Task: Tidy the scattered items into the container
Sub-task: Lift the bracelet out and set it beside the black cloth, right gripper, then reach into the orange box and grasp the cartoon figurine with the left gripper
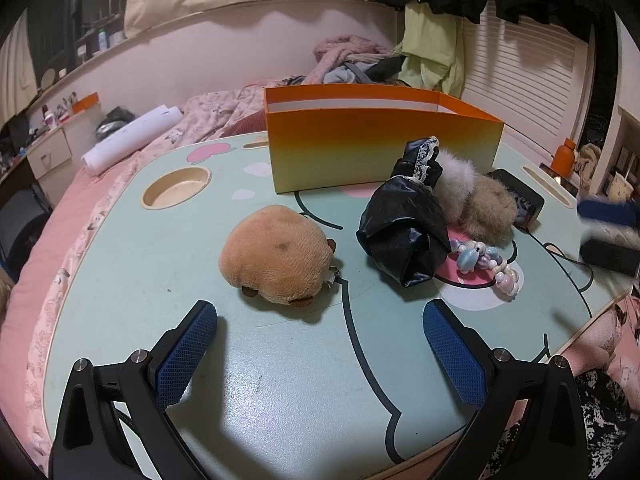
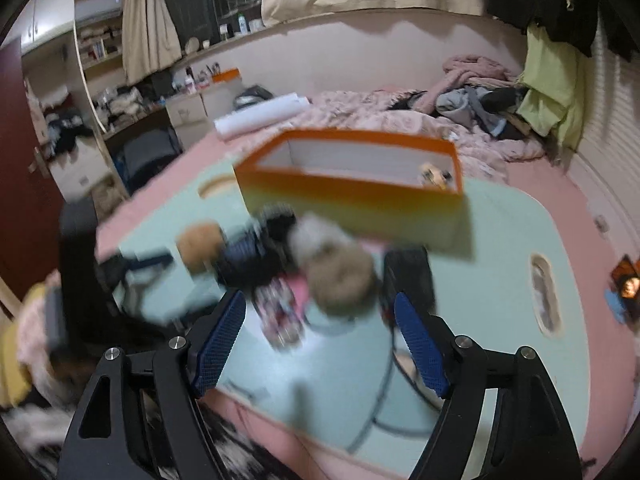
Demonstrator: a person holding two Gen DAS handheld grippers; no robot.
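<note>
An orange box [image 1: 376, 148] stands at the back of a mint lap table [image 1: 256, 384]. In front of it lie a tan plush toy [image 1: 276, 256], a black shiny cloth item with lace [image 1: 404, 224], a white and a beige fluffy scrunchie [image 1: 480, 200], and a bead bracelet [image 1: 492, 266]. My left gripper [image 1: 320, 322] is open and empty, just short of the plush. My right gripper [image 2: 320, 314] is open and empty, above the table's near edge, facing the beige scrunchie [image 2: 342, 280] and the box [image 2: 360, 196]. The right wrist view is blurred.
The table rests on a pink bed [image 1: 52, 240]. A round cup recess [image 1: 176, 188] is at the table's back left. A black device [image 1: 520, 198] with a cable lies right of the scrunchies. Clothes [image 1: 352, 60] are piled behind the box. The right gripper shows blurred at the right [image 1: 608, 232].
</note>
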